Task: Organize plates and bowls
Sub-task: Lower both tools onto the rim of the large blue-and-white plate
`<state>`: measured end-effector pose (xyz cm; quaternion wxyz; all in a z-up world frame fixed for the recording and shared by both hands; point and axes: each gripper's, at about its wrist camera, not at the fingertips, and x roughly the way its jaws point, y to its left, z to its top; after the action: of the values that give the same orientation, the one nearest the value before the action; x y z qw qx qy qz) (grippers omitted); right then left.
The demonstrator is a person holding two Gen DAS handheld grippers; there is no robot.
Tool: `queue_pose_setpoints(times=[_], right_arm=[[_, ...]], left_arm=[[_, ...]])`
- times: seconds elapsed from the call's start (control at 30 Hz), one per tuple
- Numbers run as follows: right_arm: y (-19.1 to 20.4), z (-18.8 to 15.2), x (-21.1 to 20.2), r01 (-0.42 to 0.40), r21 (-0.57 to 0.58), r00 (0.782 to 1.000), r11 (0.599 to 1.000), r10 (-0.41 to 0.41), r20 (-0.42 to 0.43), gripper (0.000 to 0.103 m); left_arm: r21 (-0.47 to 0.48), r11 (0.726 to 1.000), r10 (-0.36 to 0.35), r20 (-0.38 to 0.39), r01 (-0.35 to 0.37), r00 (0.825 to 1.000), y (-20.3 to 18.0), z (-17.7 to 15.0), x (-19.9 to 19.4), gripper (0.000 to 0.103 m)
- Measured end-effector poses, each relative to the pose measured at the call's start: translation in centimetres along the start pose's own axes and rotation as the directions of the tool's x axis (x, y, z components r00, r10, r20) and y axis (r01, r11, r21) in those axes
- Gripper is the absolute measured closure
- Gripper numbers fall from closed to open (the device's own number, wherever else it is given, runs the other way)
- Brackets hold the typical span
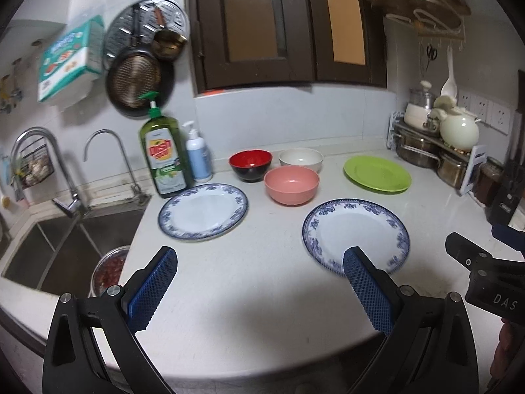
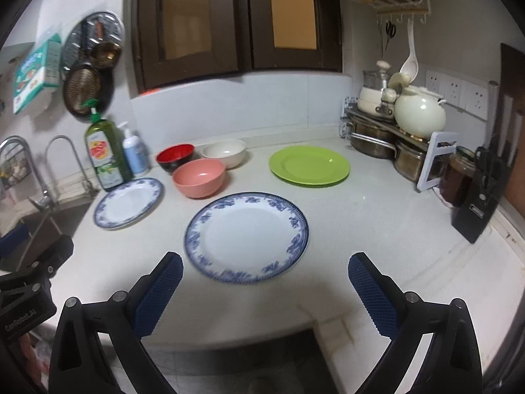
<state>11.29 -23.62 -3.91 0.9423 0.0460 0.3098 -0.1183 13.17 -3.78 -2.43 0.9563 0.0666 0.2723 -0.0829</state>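
The left gripper (image 1: 259, 256) hovers with its blue-padded fingers (image 1: 154, 290) spread wide and nothing between them. The right gripper (image 2: 265, 262) is held beside it, level with it, its fingers (image 2: 374, 295) likewise parted wide and holding nothing

Bare counter (image 2: 377, 223) right of the near blue-rimmed plate (image 2: 246, 236); bowls (image 2: 199, 177) behind.

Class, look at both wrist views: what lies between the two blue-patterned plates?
Only bare white countertop separates the left blue-patterned plate from the nearer blue-patterned plate; both views show it.
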Motion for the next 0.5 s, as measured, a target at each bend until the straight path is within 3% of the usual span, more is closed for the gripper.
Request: queue_pose_setpoints(times=[0.27, 0.5], right_arm=[[-1.8, 2.8, 8.2, 0.039, 0.005, 0.995, 0.999, -0.038, -0.094, 0.001], [-3.4, 3.1, 15.1, 0.034, 0.023, 0.971, 0.999, -0.028, -0.237, 0.007]], left_arm=[[0.019, 1.000, -0.013, -0.116, 0.016, 0.993, -2.7, 2.4, 9.2, 0.000], [0.006, 0.999, -0.031, -0.254, 0.033, 0.967, -4.6, 2.4, 15.9, 0.004]])
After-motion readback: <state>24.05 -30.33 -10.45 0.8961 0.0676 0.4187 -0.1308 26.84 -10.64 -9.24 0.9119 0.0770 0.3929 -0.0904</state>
